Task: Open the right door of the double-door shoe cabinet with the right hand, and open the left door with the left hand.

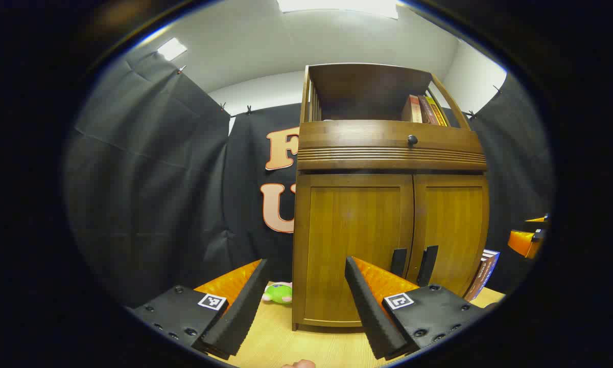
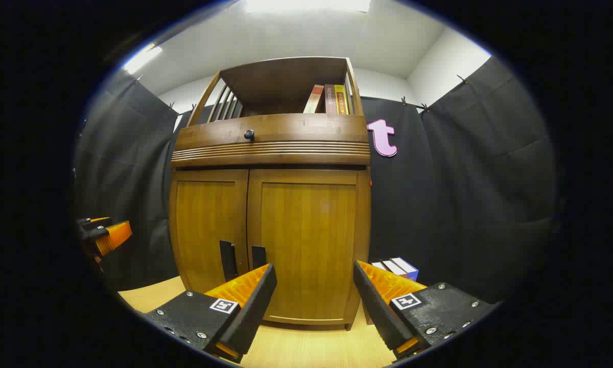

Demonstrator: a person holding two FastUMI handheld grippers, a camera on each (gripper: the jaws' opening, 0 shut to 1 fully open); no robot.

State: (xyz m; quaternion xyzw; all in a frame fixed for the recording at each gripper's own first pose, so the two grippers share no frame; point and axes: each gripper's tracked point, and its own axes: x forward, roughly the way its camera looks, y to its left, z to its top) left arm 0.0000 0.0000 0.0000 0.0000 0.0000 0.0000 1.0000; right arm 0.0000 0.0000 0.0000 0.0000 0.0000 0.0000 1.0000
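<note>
The wooden shoe cabinet stands on a light wooden floor with both doors shut. Its left door and right door each carry a dark vertical handle at the middle seam. My left gripper is open, a short way in front of the left door and touching nothing. In the right gripper view, my right gripper is open before the right door, its handle just left of the fingers. The left door is beside it.
A drawer with a round knob and a shelf of books sit above the doors. A green plush toy lies left of the cabinet, and boxed books lean at its right side. Black cloth walls surround it.
</note>
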